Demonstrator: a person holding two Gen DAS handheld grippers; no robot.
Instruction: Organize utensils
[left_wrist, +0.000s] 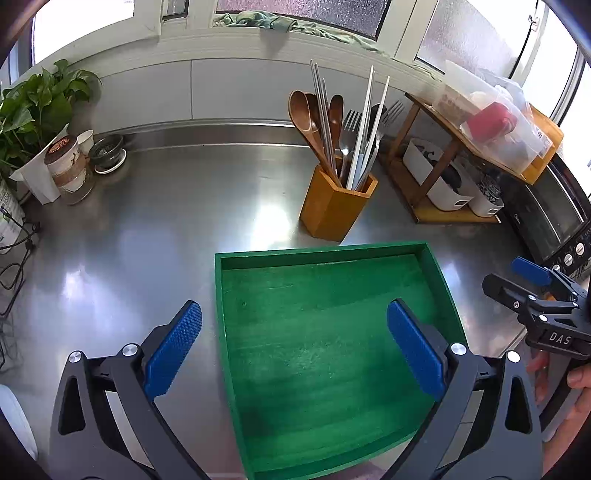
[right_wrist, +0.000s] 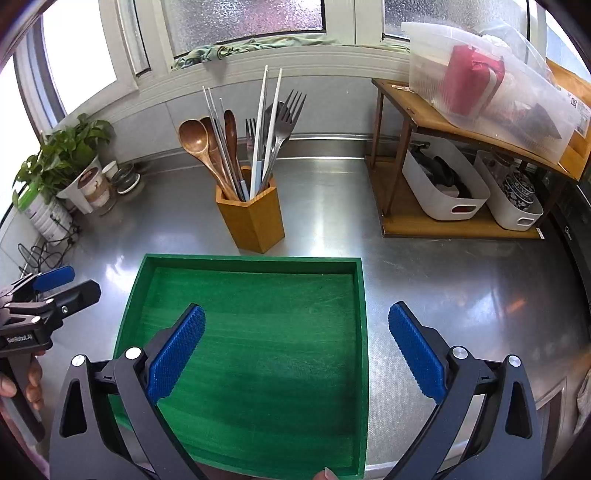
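Utensils (right_wrist: 243, 147) — wooden spoons, forks, chopsticks — all stand in the wooden holder (right_wrist: 251, 218) behind the bare green tray (right_wrist: 364, 314). Left gripper (left_wrist: 293, 347) and right gripper (right_wrist: 295, 347) hover spread wide, holding nothing (fits sorting either finished or pending).

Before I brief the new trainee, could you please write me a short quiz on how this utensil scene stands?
1. True or false: the green tray already holds utensils.
2. Which stands in the wooden holder? A) wooden spoons and forks B) knives only C) nothing
3. Fill in: the left gripper and the right gripper are both ____.

Key:
1. False; the tray is bare.
2. A; chopsticks stand there too.
3. Open; each gripper's fingers are spread wide, with nothing between them.
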